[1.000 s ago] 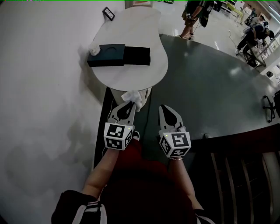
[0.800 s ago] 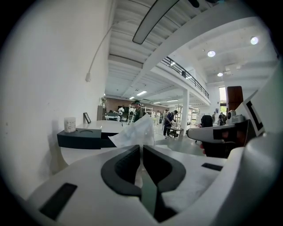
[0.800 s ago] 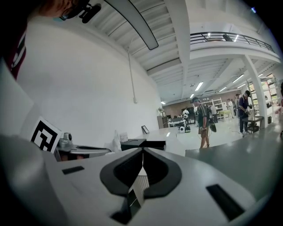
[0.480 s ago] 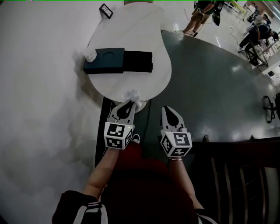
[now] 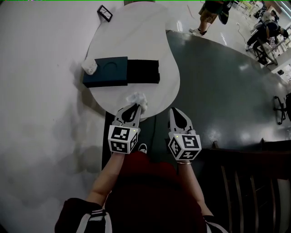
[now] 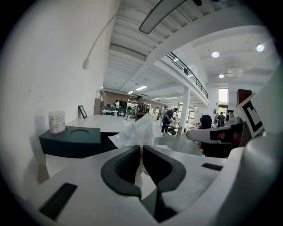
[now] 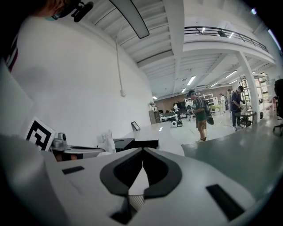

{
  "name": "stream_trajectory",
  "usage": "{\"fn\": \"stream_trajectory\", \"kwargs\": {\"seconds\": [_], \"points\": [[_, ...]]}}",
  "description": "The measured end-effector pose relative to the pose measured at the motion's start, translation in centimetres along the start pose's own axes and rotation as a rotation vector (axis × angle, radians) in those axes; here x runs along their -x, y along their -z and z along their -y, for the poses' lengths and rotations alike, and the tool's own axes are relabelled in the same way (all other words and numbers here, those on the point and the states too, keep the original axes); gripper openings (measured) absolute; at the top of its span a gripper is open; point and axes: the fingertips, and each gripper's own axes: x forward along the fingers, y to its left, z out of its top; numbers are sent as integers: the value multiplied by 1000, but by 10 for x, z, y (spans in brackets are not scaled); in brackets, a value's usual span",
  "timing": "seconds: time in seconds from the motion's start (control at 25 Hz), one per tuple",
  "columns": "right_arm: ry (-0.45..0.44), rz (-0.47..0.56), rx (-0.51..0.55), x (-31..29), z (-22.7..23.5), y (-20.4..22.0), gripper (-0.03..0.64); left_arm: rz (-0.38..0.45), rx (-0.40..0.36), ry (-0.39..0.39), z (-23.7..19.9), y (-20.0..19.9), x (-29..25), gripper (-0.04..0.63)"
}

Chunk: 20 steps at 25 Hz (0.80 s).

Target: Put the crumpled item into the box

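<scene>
Pinching the crumpled white tissue [image 5: 137, 98] in the clenched left gripper [image 5: 134, 108], over the worktop's [image 5: 136, 36] near edge, short of the dark box [image 5: 120, 72]; right gripper [image 5: 174, 112] alongside, closed, empty.

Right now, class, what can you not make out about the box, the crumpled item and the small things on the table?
Box interior: head view, too dark and small; left gripper view shows only its side.
Crumpled item lower part: left gripper view, hidden between the shut left tongs.
White container print: left gripper view, blurred.
Framed picture: head view, too small.
</scene>
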Motion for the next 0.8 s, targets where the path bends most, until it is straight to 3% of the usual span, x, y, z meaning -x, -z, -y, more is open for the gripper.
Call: {"fn": "stream_trajectory", "kwargs": {"seconds": [0.48, 0.8], "points": [[-12, -28, 26, -29, -15, -2, 15, -18, -7, 26, -15, -2, -16, 41], [-43, -40, 31, -47, -7, -5, 15, -21, 4, -12, -25, -4, -30, 41]]}}
